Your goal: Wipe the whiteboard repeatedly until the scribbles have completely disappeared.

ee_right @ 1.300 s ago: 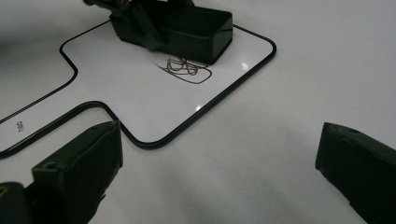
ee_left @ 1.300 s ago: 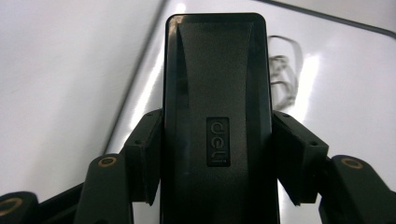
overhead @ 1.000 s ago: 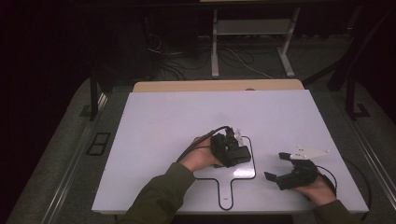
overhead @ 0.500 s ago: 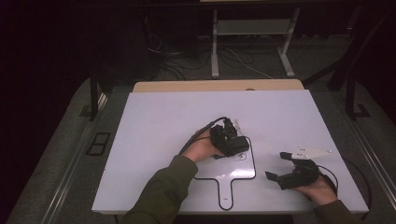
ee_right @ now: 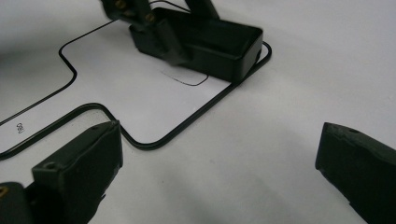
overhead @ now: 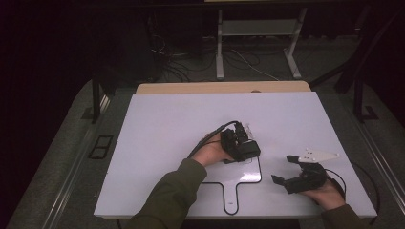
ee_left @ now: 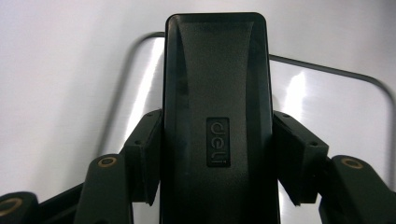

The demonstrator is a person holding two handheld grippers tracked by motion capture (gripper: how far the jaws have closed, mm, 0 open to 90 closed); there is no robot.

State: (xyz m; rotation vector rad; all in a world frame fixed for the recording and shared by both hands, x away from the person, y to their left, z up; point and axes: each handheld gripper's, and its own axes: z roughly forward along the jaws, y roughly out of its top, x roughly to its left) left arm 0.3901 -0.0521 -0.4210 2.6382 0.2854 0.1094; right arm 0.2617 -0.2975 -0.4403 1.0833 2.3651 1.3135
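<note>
The left gripper (overhead: 244, 149) is clamped on a black plastic box (ee_left: 217, 116), one jaw flat against each long side, roughly at mid-length. The box bears an embossed "deli" mark on the face turned toward that gripper's camera. From the right gripper view the same box (ee_right: 210, 44) reads as a shallow rectangular tray or case, open side visible, thin walls, rounded corners; it sits just ahead of the left gripper's jaws and appears to rest on, or hover just above, the far corner of the black outline (overhead: 248, 180) drawn on the white table (overhead: 162, 133) (contact cannot be confirmed from these angles). A small pen-like curve is drawn on the sheet under the box's near edge. The right gripper (overhead: 292, 172) is spread wide and carries nothing; it lies low over the table, off to the side of the outline, well apart from the box, with bare table between its jaws. Handling judgement: moulded plastic, likely light and stiff, not fragile, but the matte sides look smooth enough to slip if tilted under a loose pinch. The thin walls may flex inward if squeezed hard near the open rim. The best hold seems to be the present one: across the narrow width at mid-length, jaws squarely on the long walls, so that the weight balances either side of the jaws.
</note>
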